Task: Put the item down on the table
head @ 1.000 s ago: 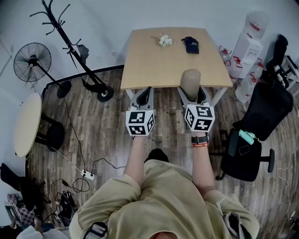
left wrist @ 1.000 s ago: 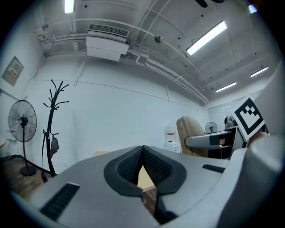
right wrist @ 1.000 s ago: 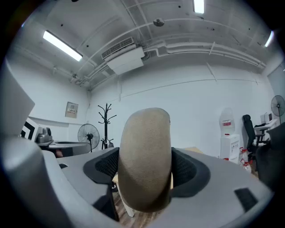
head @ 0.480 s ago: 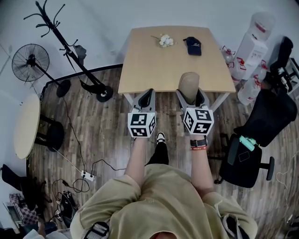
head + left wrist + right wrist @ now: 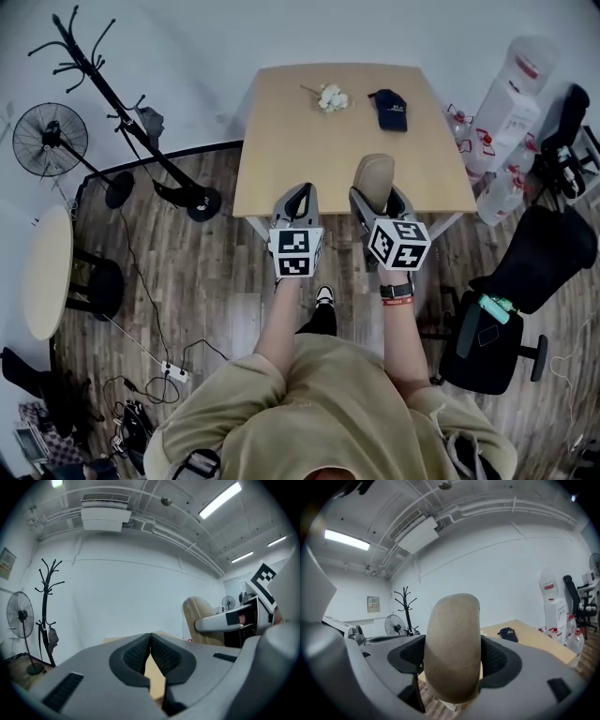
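Note:
In the head view my right gripper (image 5: 377, 200) is shut on a tan, rounded, soft-looking item (image 5: 375, 176), held upright over the near edge of the light wooden table (image 5: 309, 141). From the right gripper view the item (image 5: 452, 644) fills the gap between the black pads (image 5: 497, 657), with the right gripper (image 5: 452, 660) clamped on its sides. My left gripper (image 5: 298, 199) hovers beside it at the table's front edge. Its pads (image 5: 161, 652) touch, and the left gripper (image 5: 150, 644) holds nothing. The item (image 5: 197, 613) also shows in the left gripper view.
A navy cap (image 5: 389, 105) and a small bunch of white flowers (image 5: 330, 97) lie at the table's far end. A coat stand (image 5: 122, 103), a fan (image 5: 47, 141) and a round side table (image 5: 47, 272) stand left. Water bottles (image 5: 511, 103) and an office chair (image 5: 534, 272) stand right.
The person has stepped toward the table. Both grippers moved forward and now reach over its near edge, the item still held in the right one.

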`<state>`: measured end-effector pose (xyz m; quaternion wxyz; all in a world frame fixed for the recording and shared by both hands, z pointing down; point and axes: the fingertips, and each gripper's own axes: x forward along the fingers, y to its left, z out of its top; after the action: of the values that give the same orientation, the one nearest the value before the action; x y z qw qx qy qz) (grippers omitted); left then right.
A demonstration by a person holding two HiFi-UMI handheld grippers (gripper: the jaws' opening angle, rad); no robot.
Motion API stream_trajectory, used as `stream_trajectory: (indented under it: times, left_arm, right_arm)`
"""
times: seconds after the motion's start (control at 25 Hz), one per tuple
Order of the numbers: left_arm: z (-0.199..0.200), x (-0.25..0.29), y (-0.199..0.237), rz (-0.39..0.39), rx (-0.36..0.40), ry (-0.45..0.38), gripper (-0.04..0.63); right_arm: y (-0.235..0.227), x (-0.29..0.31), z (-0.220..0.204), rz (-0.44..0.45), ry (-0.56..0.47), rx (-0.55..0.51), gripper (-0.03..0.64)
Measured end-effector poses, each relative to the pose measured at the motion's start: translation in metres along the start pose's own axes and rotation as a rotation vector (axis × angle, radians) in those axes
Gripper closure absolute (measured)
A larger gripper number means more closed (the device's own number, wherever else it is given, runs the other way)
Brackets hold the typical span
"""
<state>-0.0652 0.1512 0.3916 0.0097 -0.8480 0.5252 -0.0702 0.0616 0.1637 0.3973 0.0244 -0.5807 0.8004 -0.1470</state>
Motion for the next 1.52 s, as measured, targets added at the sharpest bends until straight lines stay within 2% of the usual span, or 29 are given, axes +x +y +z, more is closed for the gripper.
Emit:
stream_trajectory:
  times: [0.08, 0.2, 0.36, 0.52, 0.64, 1.04, 1.32, 1.52]
  left_arm:
    - [0.009, 0.024, 0.022, 0.025, 0.008, -0.004, 0.571]
    - [0.014, 0.058, 0.052, 0.03, 0.012, 0.005, 0.572]
    - [0.015, 0.106, 0.082, -0.005, -0.038, -0.013, 0.572]
    - [0.015, 0.152, 0.105, -0.073, -0.114, -0.047, 0.572]
    - [0.012, 0.183, 0.12, -0.088, -0.101, -0.037, 0.572]
    - [-0.01, 0.252, 0.138, -0.119, -0.074, 0.019, 0.572]
    - [-0.021, 0.296, 0.148, -0.126, -0.105, 0.03, 0.572]
    - [-0.02, 0.341, 0.157, -0.122, -0.125, 0.036, 0.572]
  right_arm:
    - [-0.004, 0.032, 0.007, 0.019, 0.021, 0.042, 0.25]
    - [-0.009, 0.075, 0.016, 0.024, 0.015, 0.047, 0.25]
    - [-0.019, 0.129, 0.03, 0.004, 0.016, -0.001, 0.25]
    - [-0.032, 0.179, 0.037, -0.025, 0.015, -0.024, 0.252]
    - [-0.043, 0.211, 0.038, -0.044, 0.014, -0.022, 0.252]
    - [-0.079, 0.27, 0.026, -0.086, 0.057, 0.031, 0.255]
    - [-0.102, 0.313, 0.02, -0.099, 0.096, 0.021, 0.255]
    - [-0.124, 0.355, 0.022, -0.076, 0.146, 0.022, 0.256]
